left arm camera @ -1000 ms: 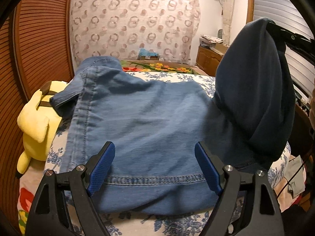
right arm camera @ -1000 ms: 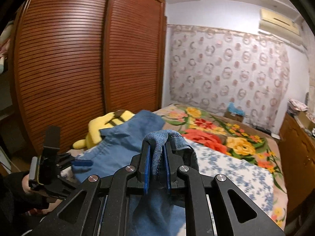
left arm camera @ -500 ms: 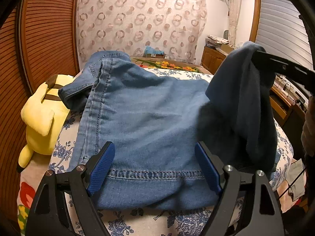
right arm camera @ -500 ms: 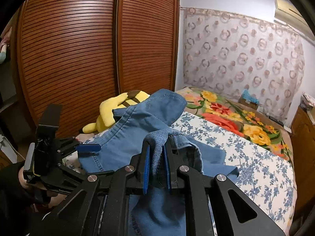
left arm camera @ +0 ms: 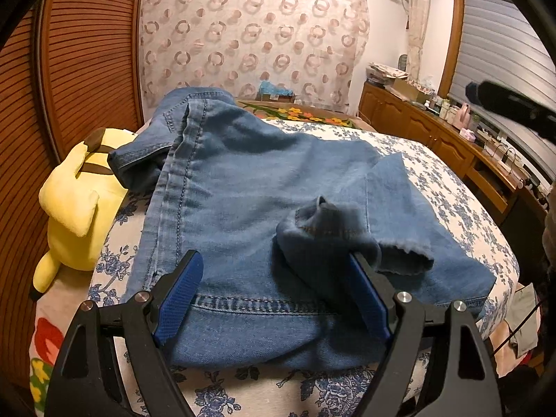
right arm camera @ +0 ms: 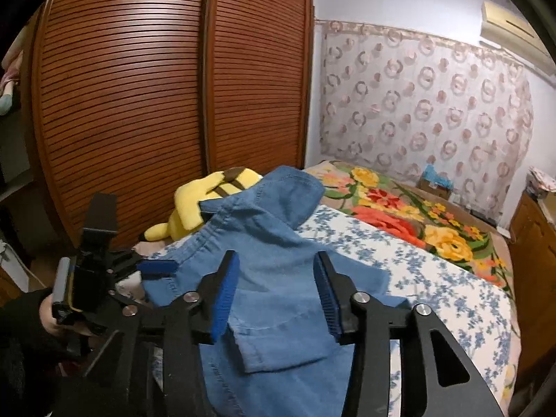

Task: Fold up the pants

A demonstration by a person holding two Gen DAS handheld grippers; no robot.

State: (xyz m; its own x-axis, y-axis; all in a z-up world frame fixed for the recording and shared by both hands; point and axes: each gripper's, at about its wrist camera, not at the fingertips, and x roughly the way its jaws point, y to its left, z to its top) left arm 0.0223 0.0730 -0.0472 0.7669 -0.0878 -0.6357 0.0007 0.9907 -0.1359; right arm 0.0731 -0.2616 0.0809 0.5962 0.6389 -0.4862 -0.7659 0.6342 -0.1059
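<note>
Left wrist view: fold step just landed. Jeans [left arm camera: 243, 208] flat on the bed [left arm camera: 451, 180], folded-over leg end lying crumpled on top near the hem, just beside the right pad of the left tongs [left arm camera: 274, 299]. Left tongs spread wide, hovering low over the near hem, nothing pinched, angled down at the cloth. Right tongs [left arm camera: 507, 107] seen only as a dark bar at upper right, well clear of the denim. Yellow plush toy [left arm camera: 73, 215] at the bed's left edge, touching the waist end.

Right wrist view: right tongs [right arm camera: 276, 293] have just been opening, leg dropped; jaws now half spread with denim visible below them but no pad pressing on it. Pointing down toward the folded layer. Left tongs [right arm camera: 156, 266] at left, held by a hand [right arm camera: 48, 312] in a dark sleeve, parked at the near edge.

Judgement: release phase of a fold. Next move likely calls for flattening or re-gripping the bunched leg end, squaring it to the hem before another fold. Risk: crumple gets locked in.
</note>
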